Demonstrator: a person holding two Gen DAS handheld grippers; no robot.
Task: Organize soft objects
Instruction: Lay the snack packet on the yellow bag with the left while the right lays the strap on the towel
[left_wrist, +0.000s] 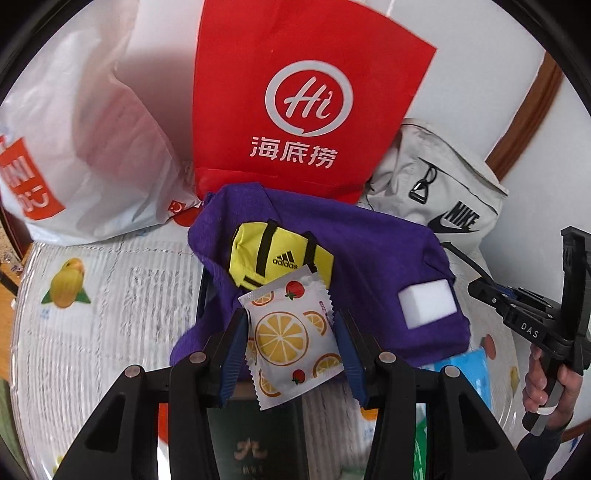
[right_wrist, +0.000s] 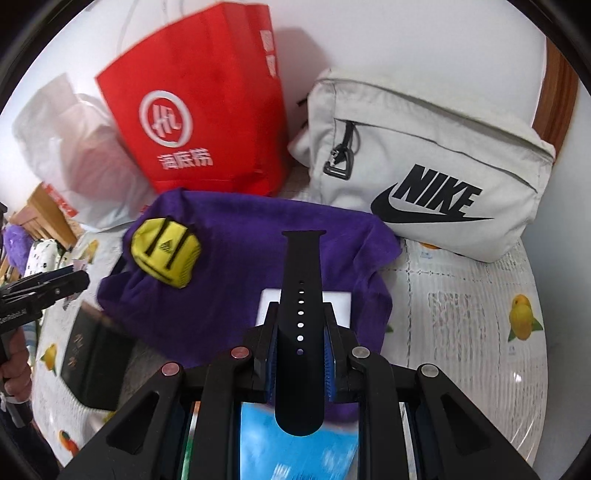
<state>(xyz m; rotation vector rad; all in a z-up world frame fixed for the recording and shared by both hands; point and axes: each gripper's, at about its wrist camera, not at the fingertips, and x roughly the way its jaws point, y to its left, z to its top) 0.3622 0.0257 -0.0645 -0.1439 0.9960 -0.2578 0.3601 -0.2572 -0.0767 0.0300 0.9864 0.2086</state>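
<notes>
Left gripper (left_wrist: 291, 332) is clamped on a fruit-print packet (left_wrist: 291, 334), held above the purple cloth (left_wrist: 369, 251). Right gripper (right_wrist: 300, 343) is clamped on a black strap (right_wrist: 301, 295) with a row of holes, also over the cloth.

Progress looks early to middle, as a guess: both items are in hand but not yet put anywhere. Left on the cloth: yellow pouch (left_wrist: 280, 256) and white sponge (left_wrist: 428, 302). A blue pack (right_wrist: 295, 454) and a dark booklet (right_wrist: 96, 362) lie on the desk (right_wrist: 461, 314); which bag is the target I cannot tell.

Writing: red bag (left_wrist: 306, 103) reads "Hi" and 海底捞; grey bag (right_wrist: 424, 166) reads NIKE with swoosh; pouch reads adidas; white plastic bag (left_wrist: 74, 147) shows a partial red logo, unreadable; right gripper's body, seen from the left wrist, reads DAS.
</notes>
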